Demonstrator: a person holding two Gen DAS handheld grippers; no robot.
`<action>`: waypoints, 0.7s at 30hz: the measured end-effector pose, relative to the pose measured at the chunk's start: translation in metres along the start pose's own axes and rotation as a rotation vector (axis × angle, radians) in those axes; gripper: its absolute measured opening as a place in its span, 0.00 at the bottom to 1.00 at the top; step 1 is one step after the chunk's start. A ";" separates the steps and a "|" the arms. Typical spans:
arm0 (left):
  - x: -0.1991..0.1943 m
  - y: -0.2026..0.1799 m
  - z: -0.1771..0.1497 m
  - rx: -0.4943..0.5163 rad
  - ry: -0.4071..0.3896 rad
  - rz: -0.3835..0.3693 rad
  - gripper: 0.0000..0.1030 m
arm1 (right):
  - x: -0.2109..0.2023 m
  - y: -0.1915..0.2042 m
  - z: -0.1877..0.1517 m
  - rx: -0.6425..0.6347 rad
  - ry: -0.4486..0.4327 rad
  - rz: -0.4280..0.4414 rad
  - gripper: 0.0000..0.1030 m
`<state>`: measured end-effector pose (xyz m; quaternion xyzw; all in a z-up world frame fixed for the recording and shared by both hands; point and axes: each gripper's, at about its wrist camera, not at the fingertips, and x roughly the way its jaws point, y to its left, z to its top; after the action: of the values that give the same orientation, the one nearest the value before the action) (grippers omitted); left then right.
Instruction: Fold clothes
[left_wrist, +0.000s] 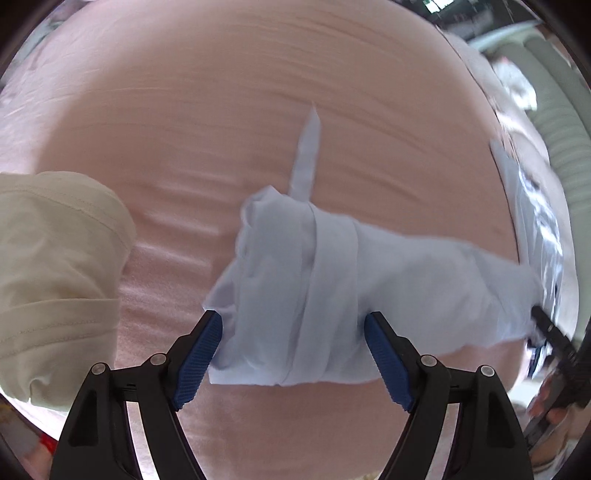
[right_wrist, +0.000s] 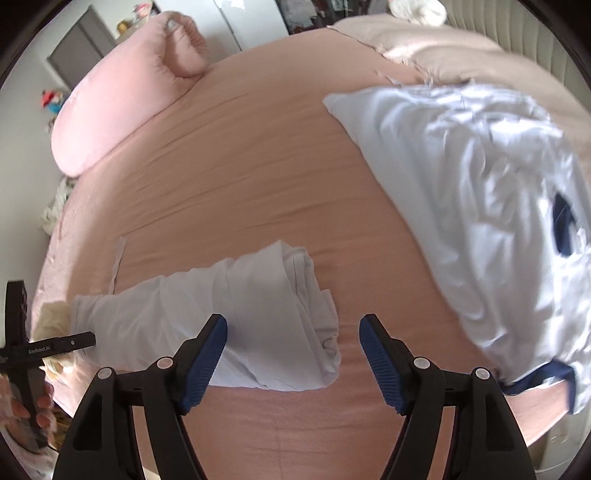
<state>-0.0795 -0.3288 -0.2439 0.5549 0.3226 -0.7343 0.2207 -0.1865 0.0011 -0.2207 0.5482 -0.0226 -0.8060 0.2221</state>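
Note:
A folded pale blue garment (left_wrist: 314, 280) lies on the pink bed sheet (left_wrist: 258, 110), with a thin strap (left_wrist: 306, 158) pointing away. My left gripper (left_wrist: 293, 354) is open, its blue pads on either side of the garment's near edge. In the right wrist view the same garment (right_wrist: 240, 314) lies at lower left. My right gripper (right_wrist: 293, 358) is open and empty above the garment's right end. A crumpled pale blue and white garment with navy trim (right_wrist: 480, 221) lies to the right.
A folded cream garment (left_wrist: 55, 277) lies at the left. A pink pillow (right_wrist: 122, 99) sits at the far left of the bed. A beige blanket (right_wrist: 443, 48) and a padded headboard (right_wrist: 535, 37) are at the back right.

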 end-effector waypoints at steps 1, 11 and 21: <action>-0.001 0.001 0.000 0.005 -0.020 0.012 0.77 | 0.003 -0.003 -0.001 0.016 -0.005 -0.010 0.68; -0.006 0.005 0.001 0.113 -0.090 0.112 0.82 | 0.011 -0.030 -0.006 0.120 -0.017 0.015 0.37; 0.002 0.001 -0.013 0.165 -0.117 0.199 0.99 | 0.012 -0.035 -0.015 0.156 0.008 0.011 0.42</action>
<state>-0.0707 -0.3202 -0.2485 0.5566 0.1911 -0.7641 0.2643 -0.1886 0.0308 -0.2467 0.5670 -0.0873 -0.7983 0.1836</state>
